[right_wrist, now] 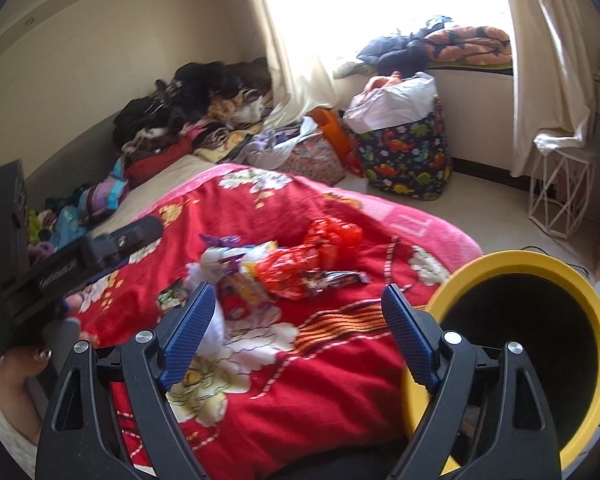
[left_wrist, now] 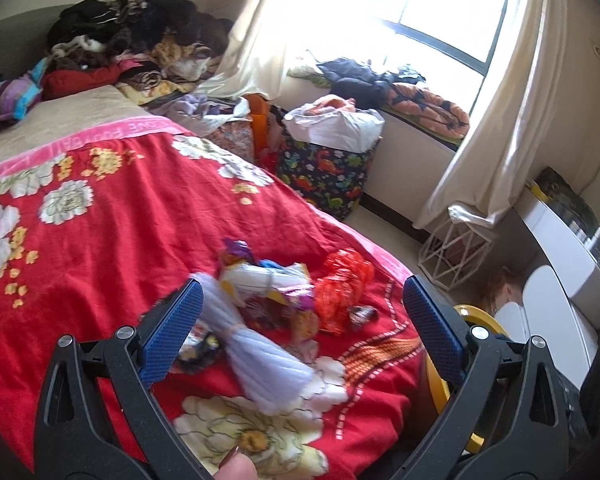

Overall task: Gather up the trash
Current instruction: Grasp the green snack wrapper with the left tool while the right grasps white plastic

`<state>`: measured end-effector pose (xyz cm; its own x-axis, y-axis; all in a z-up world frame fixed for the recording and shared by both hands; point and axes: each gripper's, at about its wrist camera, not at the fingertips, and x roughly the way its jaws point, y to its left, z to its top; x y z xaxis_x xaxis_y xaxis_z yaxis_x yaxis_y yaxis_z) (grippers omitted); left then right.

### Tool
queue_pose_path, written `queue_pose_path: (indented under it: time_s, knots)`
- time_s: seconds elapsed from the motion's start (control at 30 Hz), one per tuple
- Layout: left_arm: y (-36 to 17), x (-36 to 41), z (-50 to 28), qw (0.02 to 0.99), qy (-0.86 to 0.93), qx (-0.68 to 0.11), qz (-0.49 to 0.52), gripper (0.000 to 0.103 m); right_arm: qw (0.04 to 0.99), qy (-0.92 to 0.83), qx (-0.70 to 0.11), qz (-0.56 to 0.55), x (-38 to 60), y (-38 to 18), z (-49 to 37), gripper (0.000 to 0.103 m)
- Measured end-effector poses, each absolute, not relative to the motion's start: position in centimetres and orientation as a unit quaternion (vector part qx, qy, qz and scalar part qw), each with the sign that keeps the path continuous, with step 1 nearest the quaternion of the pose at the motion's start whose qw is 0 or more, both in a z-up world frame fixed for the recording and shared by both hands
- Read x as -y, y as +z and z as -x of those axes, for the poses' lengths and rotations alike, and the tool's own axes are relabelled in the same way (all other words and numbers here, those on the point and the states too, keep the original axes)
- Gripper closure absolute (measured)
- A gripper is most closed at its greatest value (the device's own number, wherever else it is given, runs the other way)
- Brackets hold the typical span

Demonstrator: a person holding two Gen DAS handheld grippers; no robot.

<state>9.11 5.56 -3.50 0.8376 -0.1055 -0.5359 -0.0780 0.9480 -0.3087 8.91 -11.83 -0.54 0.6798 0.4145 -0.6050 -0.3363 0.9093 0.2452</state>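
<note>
Both grippers released: left gripper [left_wrist: 302, 322], right gripper [right_wrist: 298, 332]; wrapper pile [right_wrist: 276, 270] ahead on bed [right_wrist: 332, 364]; yellow bin [right_wrist: 540, 276] beside right

place: home bedroom | bed with red flowered blanket [left_wrist: 132, 216] at 9 o'clock | heaped dark clothes [left_wrist: 140, 36] at 11 | cream curtains [left_wrist: 512, 92] over bright window [left_wrist: 432, 4] at 1 | dinosaur-print fabric hamper [left_wrist: 324, 168] by the bed

Both wrist views angled down, close over red blanket [left_wrist: 120, 220], sharing trash pile [right_wrist: 284, 268], window beyond
</note>
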Motion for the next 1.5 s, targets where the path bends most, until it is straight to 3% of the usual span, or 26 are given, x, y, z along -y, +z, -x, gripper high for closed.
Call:
queue_pose_path:
  time_s: [0.57,0.77,0.9,1.07,1.13,1.2,1.27,1.5]
  knots:
    - [-6.3,-15.2,-8.8,0.910,0.086,-0.323,0.244,0.011,0.884,0.274,-0.379,-0.009,4.2,-3.2,-9.6,0.020]
    - [-8.8,-16.7,-8.9,0.887,0.080,-0.361,0.276,0.033,0.874,0.276,-0.399,-0.006,2.8,-4.7,-10.7,0.021]
    - [-10.4,-16.4,-9.4,0.872,0.054,-0.383,0.301,0.047,0.866,0.273,-0.419,-0.001,2.2,-6.0,-11.5,0.029]
    - [-12.0,-15.1,-10.0,0.855,0.020,-0.407,0.321,0.053,0.856,0.271,-0.441,-0.007,1.9,-7.5,-12.5,0.041]
    - [-12.4,-14.8,-10.3,0.851,0.014,-0.413,0.324,0.055,0.847,0.278,-0.452,-0.009,1.8,-8.1,-12.8,0.051]
    - [-13.0,-14.6,-10.5,0.846,0.011,-0.419,0.328,0.056,0.838,0.291,-0.462,-0.011,1.5,-8.6,-13.1,0.074]
    - [-13.6,-14.6,-10.6,0.840,0.009,-0.425,0.337,0.056,0.831,0.299,-0.468,-0.010,1.4,-8.9,-13.1,0.087]
    - [-14.5,-15.0,-10.7,0.832,0.013,-0.428,0.353,0.067,0.830,0.319,-0.458,-0.009,1.5,-8.1,-11.9,0.089]
